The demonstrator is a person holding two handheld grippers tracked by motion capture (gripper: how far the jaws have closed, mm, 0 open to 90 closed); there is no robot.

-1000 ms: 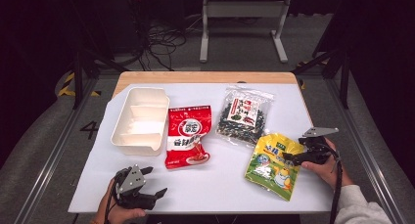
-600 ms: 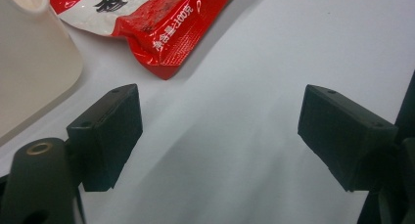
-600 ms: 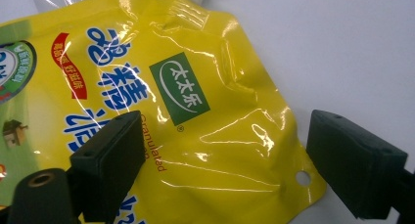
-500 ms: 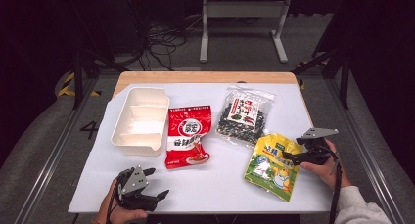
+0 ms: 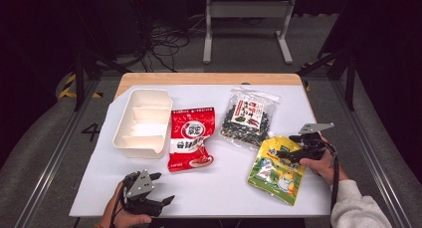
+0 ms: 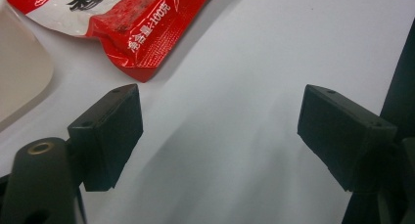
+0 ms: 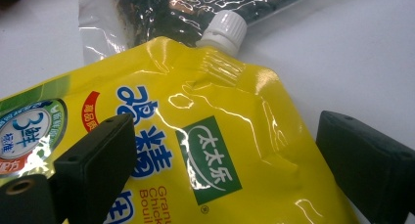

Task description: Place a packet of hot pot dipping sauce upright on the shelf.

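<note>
A yellow spouted pouch with a white cap lies flat at the table's right front. My right gripper hovers over its upper right corner. Its jaws have just been opening, and in the right gripper view the pouch lies between them with neither pad pressing on it. My left gripper rests open near the front left edge, with bare white table between its jaws. A red snack packet lies just beyond it, its corner showing in the left gripper view.
A white divided tray stands at the left, beside the red packet, and its wall edges the left gripper view. A clear bag of dark contents lies behind the yellow pouch. The table's front edge is close to both hands.
</note>
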